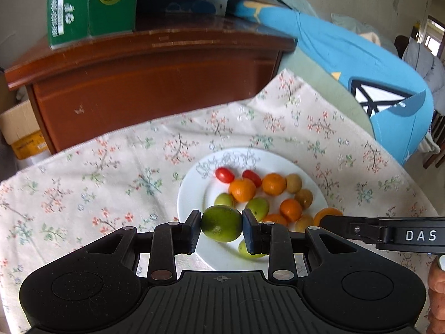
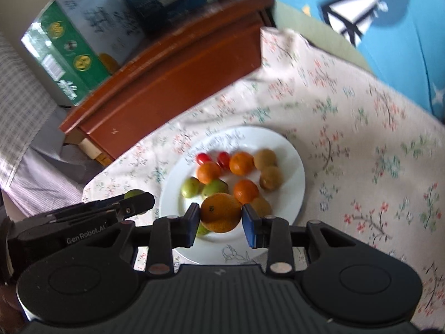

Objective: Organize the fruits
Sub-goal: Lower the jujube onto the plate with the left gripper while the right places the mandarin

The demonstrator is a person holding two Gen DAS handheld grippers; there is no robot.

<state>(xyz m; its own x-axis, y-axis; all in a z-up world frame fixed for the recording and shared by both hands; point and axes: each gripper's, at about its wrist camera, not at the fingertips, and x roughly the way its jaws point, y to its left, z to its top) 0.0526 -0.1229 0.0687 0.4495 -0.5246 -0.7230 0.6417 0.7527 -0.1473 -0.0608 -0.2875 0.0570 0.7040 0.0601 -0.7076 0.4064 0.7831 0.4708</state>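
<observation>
**Fruits held in both grippers above a white plate**

Fruits lay piled on a white plate [image 1: 192,194] that sat on a floral cloth [image 1: 83,181] spread over a soft surface, with a wooden cabinet [image 1: 155,83] behind it. On the plate were small oranges, pale green fruits, brownish round fruits and two cherry tomatoes [image 1: 224,174], most touching a neighbour.

Your right gripper [image 2: 221,217] was clamped on an orange [image 2: 221,213], its two pads pressing the fruit's opposite sides at the widest part, over the near half of the plate. Your left gripper [image 1: 221,224] was likewise clenched around a lime-green fruit [image 1: 221,223], held across its middle above the plate's near edge. Both grippers pointed forward and slightly down, side by side, the left one's tip showing at the left of the right wrist view.

By the look of them, these fruits would be light and round, with smooth skin that could roll or slip between flat pads. The orange would likely give a little under pressure; the tomatoes would bruise or burst most easily. Taking each across its widest girth, with gentle force, seemed the safest hold.
</observation>
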